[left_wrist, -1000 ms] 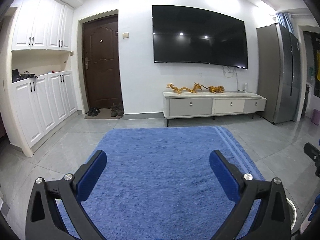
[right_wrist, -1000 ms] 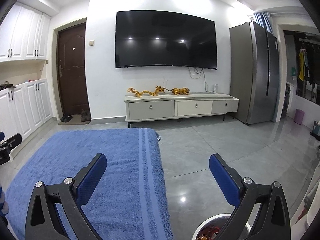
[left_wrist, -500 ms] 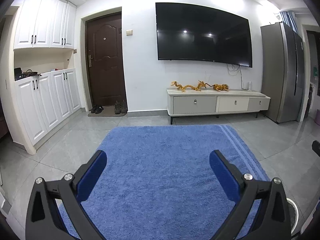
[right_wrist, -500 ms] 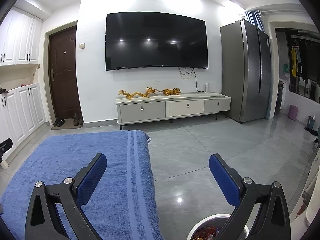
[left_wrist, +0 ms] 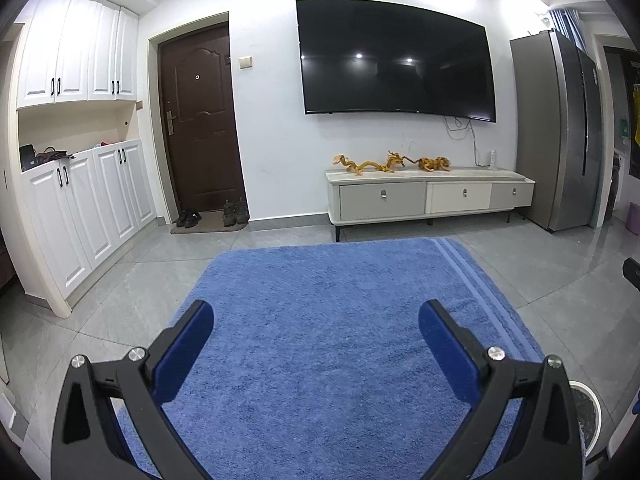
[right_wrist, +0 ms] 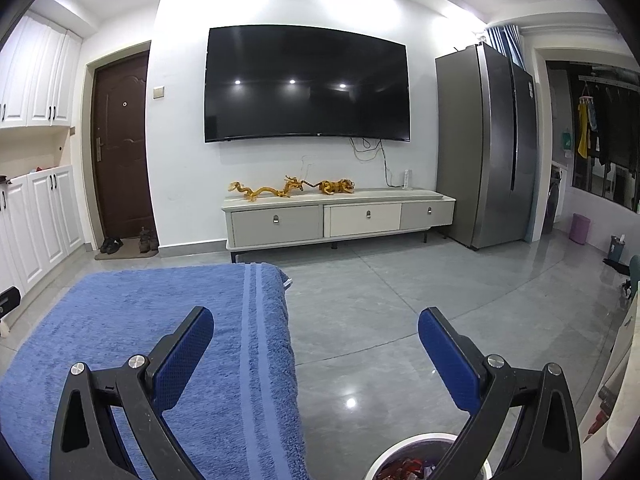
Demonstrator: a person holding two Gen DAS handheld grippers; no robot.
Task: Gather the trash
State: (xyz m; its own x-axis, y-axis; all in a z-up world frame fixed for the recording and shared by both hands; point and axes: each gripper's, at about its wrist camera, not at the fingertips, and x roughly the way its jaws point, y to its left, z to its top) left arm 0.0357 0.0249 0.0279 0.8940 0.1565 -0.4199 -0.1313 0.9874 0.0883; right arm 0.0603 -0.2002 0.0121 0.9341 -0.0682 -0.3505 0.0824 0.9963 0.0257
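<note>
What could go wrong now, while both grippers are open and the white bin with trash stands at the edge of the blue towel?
1. The right gripper is open and holds nothing, with the white bin right below its right finger; a careless drop in height might knock the bin and spill the wrappers.
2. No loose trash shows on the blue towel, so the left gripper might close on the cloth instead.

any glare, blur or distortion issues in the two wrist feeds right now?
Left wrist: sharp; fisheye bows the brown wooden door; ceiling lights mirrored in the black wall-mounted TV. Right wrist: sharp too; light spot glares on the glossy grey tile floor; bright ceiling glow; white-rimmed trash bin cropped at the bottom edge.
</note>
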